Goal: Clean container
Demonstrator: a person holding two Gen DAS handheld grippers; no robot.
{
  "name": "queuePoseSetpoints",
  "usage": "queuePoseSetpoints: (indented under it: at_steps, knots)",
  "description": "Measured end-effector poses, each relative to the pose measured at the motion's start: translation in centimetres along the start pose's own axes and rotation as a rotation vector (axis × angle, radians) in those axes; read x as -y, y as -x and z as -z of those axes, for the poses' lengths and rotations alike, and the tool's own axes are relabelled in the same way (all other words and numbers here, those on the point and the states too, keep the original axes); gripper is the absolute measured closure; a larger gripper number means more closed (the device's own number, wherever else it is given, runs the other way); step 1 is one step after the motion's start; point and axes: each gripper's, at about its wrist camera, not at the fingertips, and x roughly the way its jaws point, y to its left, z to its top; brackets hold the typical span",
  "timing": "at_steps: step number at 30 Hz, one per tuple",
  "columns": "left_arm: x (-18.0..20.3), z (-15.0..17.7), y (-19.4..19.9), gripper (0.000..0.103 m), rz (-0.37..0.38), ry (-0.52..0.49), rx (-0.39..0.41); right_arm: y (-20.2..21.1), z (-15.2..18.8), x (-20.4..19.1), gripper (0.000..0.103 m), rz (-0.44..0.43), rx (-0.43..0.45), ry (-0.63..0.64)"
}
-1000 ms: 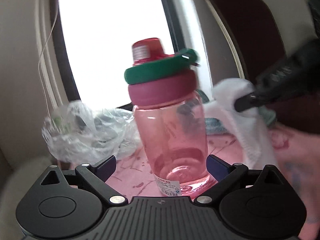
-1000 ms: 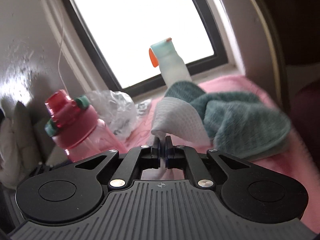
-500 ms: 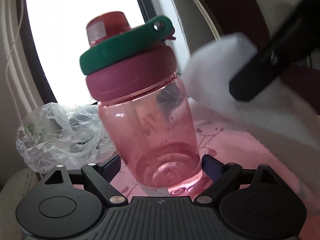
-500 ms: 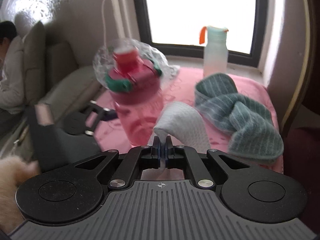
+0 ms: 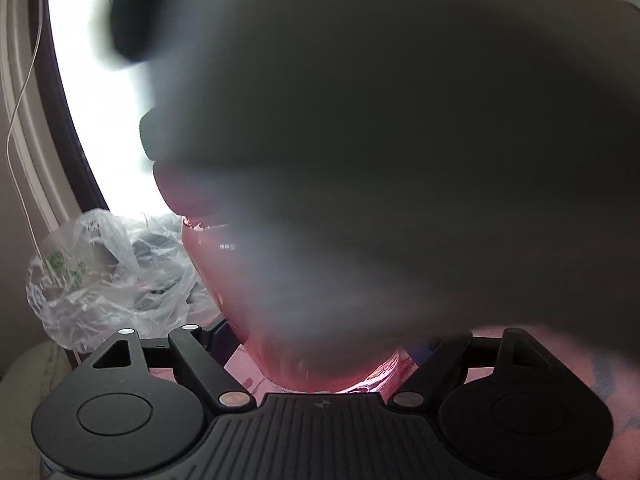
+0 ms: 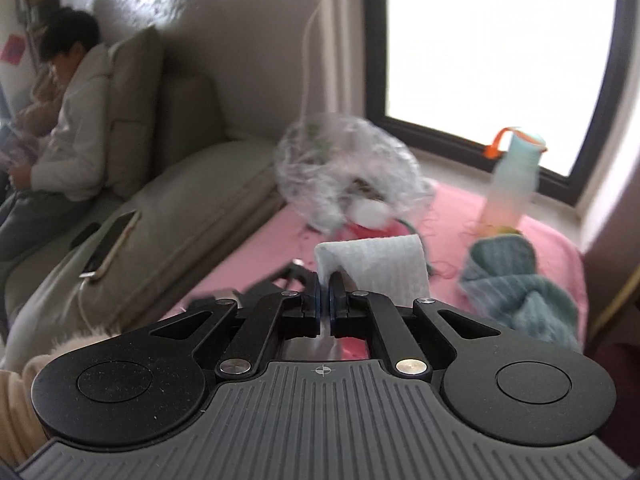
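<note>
Steadying the pink bottle (image 5: 320,360) at its base, the left tool (image 5: 320,344) has just been closing its jaws around it on the pink-covered desk (image 6: 248,256). The right tool (image 6: 325,292), clamped on the white cloth (image 6: 376,264), hangs above, likely for wiping.

Two handheld grippers, both matte black plastic. Left gripper (image 5: 316,340): ribbed dark-grey deck with a small emblem at its front edge, round black hubs at either side, angled linkage arms pinned with silver screws. Right gripper (image 6: 324,292): same ribbed deck with a crosshair mark, same hubs and silver pins, dark blue pads. Fuzzy cream sleeve (image 6: 24,404) at lower left.
</note>
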Motion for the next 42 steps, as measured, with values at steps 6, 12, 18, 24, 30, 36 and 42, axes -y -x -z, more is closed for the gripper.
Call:
queuePoseSetpoints:
  at_steps: [6,12,18,24,30,36,42]
  knots:
    - [-1.7,0.2,-2.1,0.024,0.008,0.030,0.002,-3.1,-3.7,-2.3,0.098,0.240,0.066,0.183]
    - [-3.3,0.3,-4.2,0.025,0.030,0.067,-0.009,-4.8,-3.1,1.0,0.098,0.399,0.010,0.146]
    - [-4.4,0.1,-6.8,0.025,0.027,0.059,-0.009,-1.0,0.9,0.4,0.098,0.395,-0.003,0.169]
    - [-4.1,0.3,-6.2,0.026,0.022,0.056,-0.007,0.0,2.1,-4.2,0.098,0.325,0.018,0.340]
    - [-2.0,0.2,-3.1,0.026,0.025,0.055,0.002,-2.7,-1.0,-5.0,0.100,0.251,0.062,0.326]
    - [-2.2,0.2,-3.1,0.026,0.035,0.060,0.001,-4.1,-2.6,-3.1,0.099,0.412,0.103,0.342]
    - [-1.5,-0.1,-2.4,0.025,0.033,0.061,-0.006,-2.1,-0.5,2.4,0.098,0.497,0.060,0.169]
